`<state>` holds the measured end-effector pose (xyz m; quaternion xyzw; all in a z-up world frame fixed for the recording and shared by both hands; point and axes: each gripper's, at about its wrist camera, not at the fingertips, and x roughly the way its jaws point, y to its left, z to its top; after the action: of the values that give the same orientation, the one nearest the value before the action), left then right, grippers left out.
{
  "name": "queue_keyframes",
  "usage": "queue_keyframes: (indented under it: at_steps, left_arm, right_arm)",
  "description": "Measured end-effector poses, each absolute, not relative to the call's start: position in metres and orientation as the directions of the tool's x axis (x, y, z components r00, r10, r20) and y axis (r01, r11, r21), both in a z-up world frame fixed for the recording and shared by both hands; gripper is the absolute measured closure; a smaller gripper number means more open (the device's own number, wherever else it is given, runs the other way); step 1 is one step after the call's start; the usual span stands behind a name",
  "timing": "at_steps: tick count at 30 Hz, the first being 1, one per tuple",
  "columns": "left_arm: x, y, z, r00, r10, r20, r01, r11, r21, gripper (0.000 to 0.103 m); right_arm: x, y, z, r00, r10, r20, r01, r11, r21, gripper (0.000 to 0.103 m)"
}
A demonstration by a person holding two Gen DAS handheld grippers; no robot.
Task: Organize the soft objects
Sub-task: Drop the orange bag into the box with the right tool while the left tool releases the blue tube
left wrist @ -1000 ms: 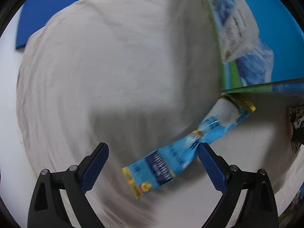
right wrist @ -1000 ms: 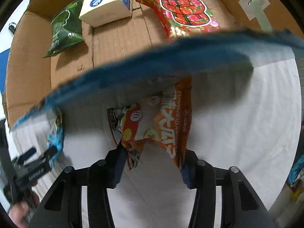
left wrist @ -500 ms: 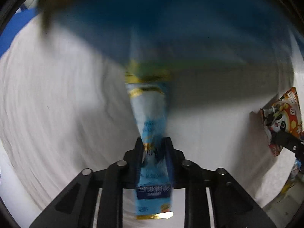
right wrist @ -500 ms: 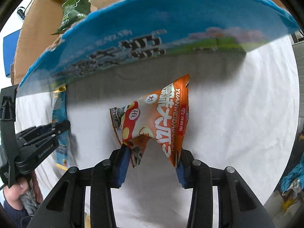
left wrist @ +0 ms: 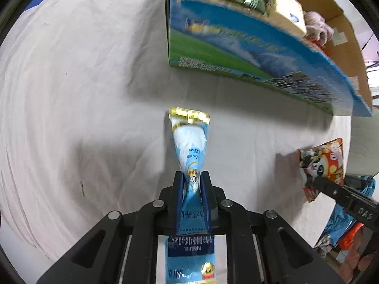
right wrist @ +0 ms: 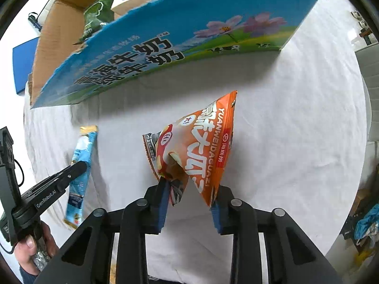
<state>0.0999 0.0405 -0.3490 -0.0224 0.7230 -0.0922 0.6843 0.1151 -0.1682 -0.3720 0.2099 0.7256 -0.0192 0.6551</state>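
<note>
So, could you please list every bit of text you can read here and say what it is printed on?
"YUANWEIDAGUAZI": orange snack packet.
"GenRobot.AI": left hand-held gripper.
"DAS": right hand-held gripper.
"牛奶": cardboard box wall; other characters blurred.
"10": blue sachet; remaining print upside down, too small.

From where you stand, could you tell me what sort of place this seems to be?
Probably a home or workroom sorting table, though I can't be sure: a wrinkled white cloth covers the surface, a cut-open milk carton box holds snack packs, and clutter is piled past the table's edge.
</note>
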Motion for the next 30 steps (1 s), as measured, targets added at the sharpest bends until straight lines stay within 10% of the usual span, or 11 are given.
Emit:
queue_keyframes:
  at_steps: [30]
  left_arm:
    - [0.145, 0.022, -0.177, 0.205, -0.286, -0.936, 0.215, 0.946, -0.242, 0.097]
  right_arm:
    - [0.122, -0.174, -0.213, 0.198, 0.391, -0.899, 0.179, 0.887, 0.425, 0.081]
